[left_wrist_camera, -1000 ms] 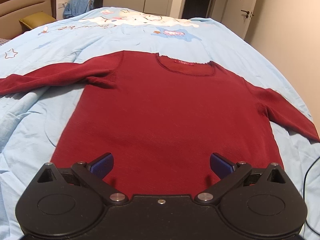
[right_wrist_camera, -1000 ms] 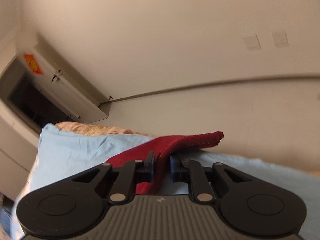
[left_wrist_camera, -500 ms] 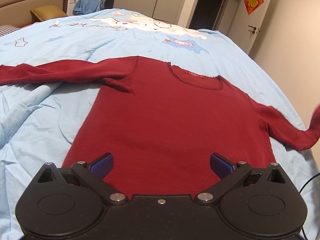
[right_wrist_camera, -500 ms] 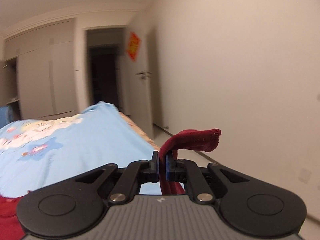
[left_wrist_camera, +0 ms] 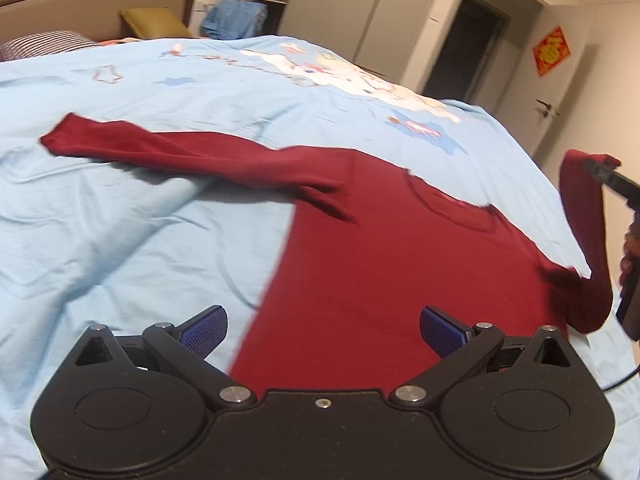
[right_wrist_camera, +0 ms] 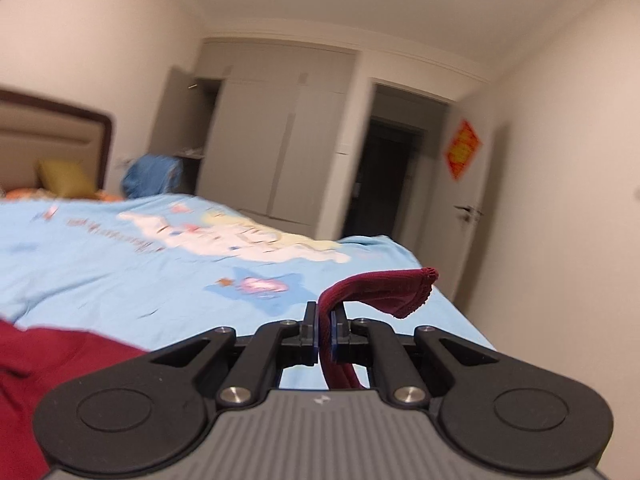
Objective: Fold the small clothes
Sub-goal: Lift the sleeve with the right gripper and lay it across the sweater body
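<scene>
My left gripper point(left_wrist_camera: 322, 330) hovers with fingers spread wide over the hem of the soft, dark red knit sweater point(left_wrist_camera: 392, 264), which lies flat on the pale blue bed point(left_wrist_camera: 120, 240). At right, my right gripper point(right_wrist_camera: 325, 334) has lifted the sleeve cuff point(right_wrist_camera: 400, 290) it pinches clear of the bed, ready to fold inward.

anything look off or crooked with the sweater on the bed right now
Nothing is damaged. The red sweater lies mostly flat on the blue bedspread, but unevenly: one sleeve stretches out flat with creases at the armpit, while the other sleeve is lifted off the bed, pinched in the right tool. The left tool is open.
</scene>
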